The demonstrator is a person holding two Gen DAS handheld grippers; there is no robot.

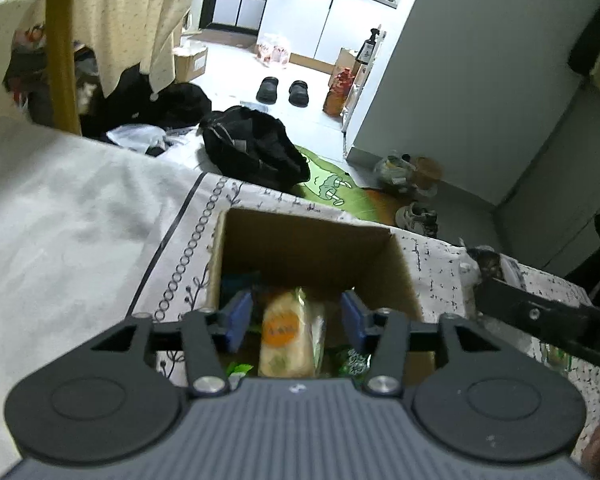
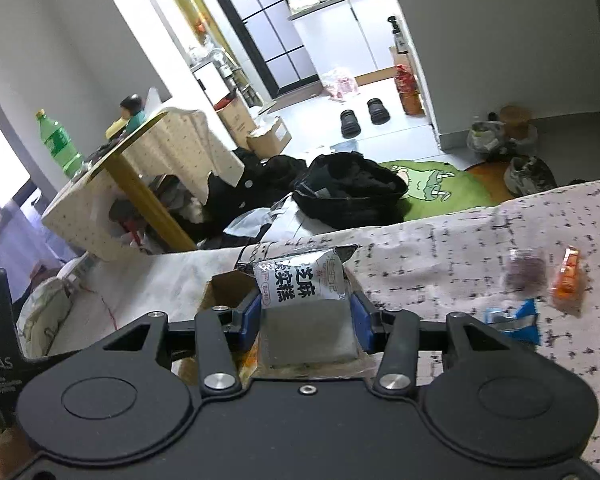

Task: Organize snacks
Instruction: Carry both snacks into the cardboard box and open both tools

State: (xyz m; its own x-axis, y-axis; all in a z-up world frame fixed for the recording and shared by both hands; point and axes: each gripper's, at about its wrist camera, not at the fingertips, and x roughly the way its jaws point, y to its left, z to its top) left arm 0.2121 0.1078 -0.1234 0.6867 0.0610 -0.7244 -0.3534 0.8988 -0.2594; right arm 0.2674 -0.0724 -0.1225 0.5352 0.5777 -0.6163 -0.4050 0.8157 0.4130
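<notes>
The left gripper (image 1: pixel 296 318) hangs over the open cardboard box (image 1: pixel 312 248) that sits on the patterned cloth (image 1: pixel 432 264) of the bed. Its jaws stand apart, clear of the yellow snack packet (image 1: pixel 286 334) lying between them down among the green wrappers in the box. To my eye that packet has been let go into the box, so the drop is done on this side.

The right gripper (image 2: pixel 306 316) has its jaws clamped on a silver snack packet (image 2: pixel 300 284) with black lettering, carried just beside the box's near corner (image 2: pixel 228 284). Well apart on the cloth lie three more: a purple packet (image 2: pixel 526 272), an orange packet (image 2: pixel 568 280) and a blue packet (image 2: pixel 514 320).

Next, I'd guess, the left hand must lift clear of the box so the right can bring the silver packet over the opening and release it. The box is narrow, so the two hands could collide.
</notes>
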